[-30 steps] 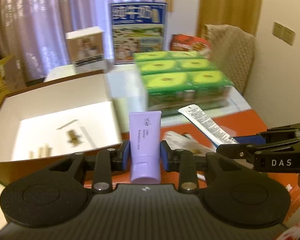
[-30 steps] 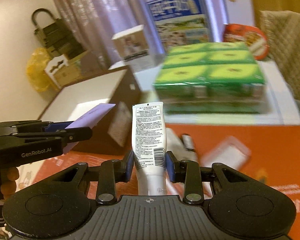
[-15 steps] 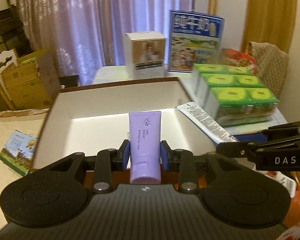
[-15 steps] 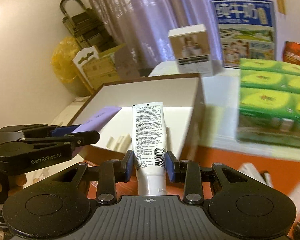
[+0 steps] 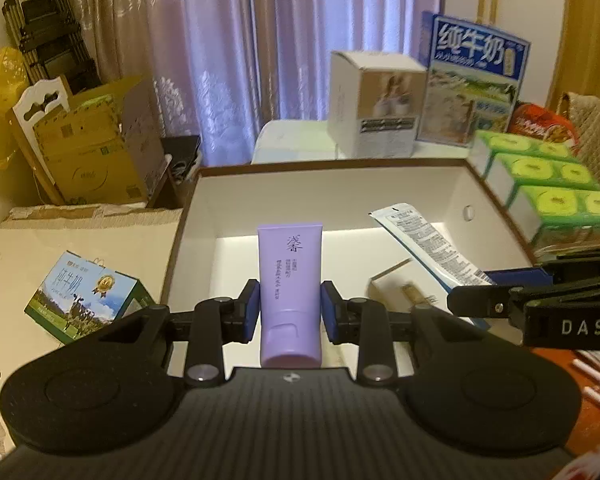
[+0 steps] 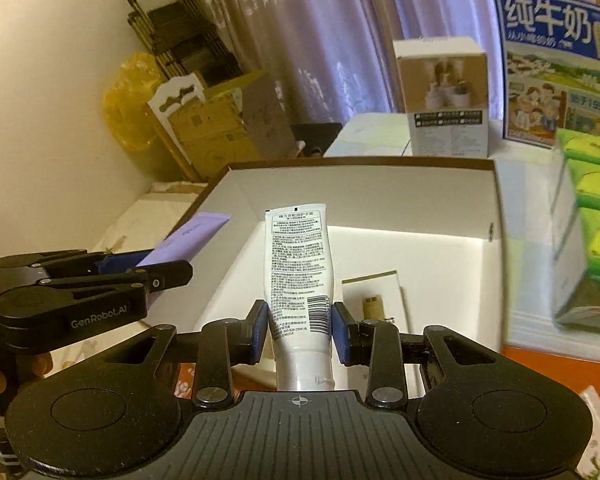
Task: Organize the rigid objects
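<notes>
My left gripper (image 5: 290, 314) is shut on a purple tube (image 5: 290, 276), held upright at the near edge of an open white-lined box (image 5: 332, 196). My right gripper (image 6: 300, 330) is shut on a white tube (image 6: 298, 264) with black print, also at the box's near edge. The right gripper shows in the left wrist view (image 5: 500, 296) with the white tube (image 5: 424, 246). The left gripper shows in the right wrist view (image 6: 140, 268) with the purple tube (image 6: 188, 240). A small flat card pack (image 6: 380, 300) lies on the box floor.
A green multipack (image 5: 548, 192) stands right of the box. A white carton (image 5: 374, 104) and a blue milk box (image 5: 470, 84) stand behind it. A small milk carton (image 5: 86, 296) lies on the cloth at left. Cardboard boxes (image 5: 88, 148) stand at far left.
Both grippers have swung left with their tubes, from over the orange surface by the green multipack to the near edge of the open box.
</notes>
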`<state>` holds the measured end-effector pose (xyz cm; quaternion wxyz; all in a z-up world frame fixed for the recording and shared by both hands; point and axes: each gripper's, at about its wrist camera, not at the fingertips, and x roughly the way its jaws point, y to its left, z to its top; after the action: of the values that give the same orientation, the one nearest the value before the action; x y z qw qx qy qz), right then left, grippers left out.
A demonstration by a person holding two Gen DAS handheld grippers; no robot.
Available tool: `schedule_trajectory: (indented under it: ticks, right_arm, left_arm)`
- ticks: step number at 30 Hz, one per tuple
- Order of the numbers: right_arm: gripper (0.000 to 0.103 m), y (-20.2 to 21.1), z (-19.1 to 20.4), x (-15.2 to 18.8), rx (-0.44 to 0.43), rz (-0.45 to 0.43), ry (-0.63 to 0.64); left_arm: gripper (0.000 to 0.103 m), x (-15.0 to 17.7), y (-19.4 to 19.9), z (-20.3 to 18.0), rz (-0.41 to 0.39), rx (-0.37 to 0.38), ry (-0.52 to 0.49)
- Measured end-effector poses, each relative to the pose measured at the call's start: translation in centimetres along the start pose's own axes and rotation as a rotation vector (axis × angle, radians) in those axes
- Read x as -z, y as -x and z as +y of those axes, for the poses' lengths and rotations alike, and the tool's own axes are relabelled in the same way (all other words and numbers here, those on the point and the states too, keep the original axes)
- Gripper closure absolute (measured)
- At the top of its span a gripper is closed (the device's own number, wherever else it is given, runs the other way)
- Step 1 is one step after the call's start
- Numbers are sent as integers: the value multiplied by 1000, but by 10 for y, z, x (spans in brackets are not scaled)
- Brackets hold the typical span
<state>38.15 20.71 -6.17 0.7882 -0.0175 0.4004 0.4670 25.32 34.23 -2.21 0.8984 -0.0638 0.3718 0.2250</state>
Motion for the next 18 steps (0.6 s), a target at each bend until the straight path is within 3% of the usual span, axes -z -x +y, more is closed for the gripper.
schedule_trajectory:
  ticks: [8,18]
  right_arm:
    - [72,-51,4,-4,59,86,-34]
    - [72,-79,0,-9,105,141,-68]
  left_arm:
    - [75,2,-41,21,78,-7,4]
    - [75,5,-72,30,146,13,11]
